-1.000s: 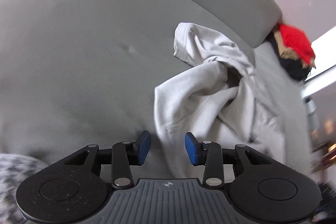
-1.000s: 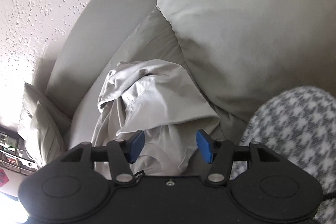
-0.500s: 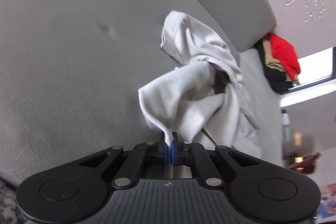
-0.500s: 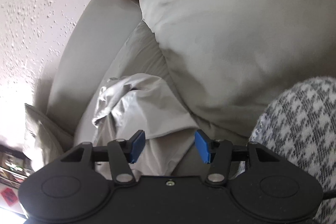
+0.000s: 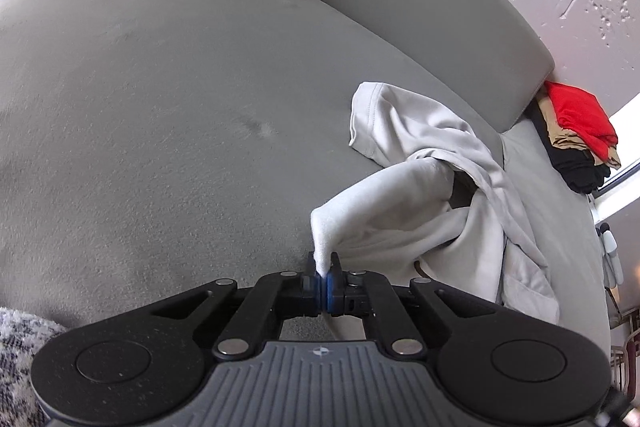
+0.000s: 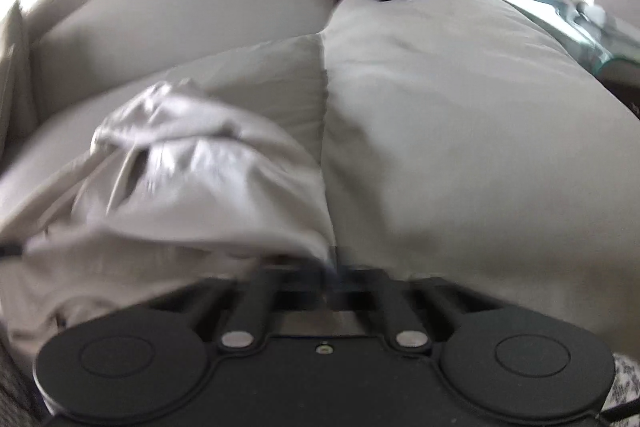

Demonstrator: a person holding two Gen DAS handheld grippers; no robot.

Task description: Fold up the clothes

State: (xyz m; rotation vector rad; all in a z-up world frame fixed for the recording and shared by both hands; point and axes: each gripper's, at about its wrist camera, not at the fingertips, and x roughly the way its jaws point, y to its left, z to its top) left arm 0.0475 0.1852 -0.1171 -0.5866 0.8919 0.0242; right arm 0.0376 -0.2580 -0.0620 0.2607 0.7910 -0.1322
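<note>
On the grey sofa, near its backrest, lay the crumpled white shirt, a corner pinched in my left gripper, my blurred right gripper apparently clamping it too.

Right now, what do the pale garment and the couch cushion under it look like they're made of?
Pale garment: soft matte knit, probably cotton jersey; it drapes in limp folds, with a stitched hem, pinched in the left tool.
Couch cushion: gray, matte, short-napped upholstery, perhaps microfiber or suede-like; faint brushed marks show. Exact fibers cannot be told.
</note>
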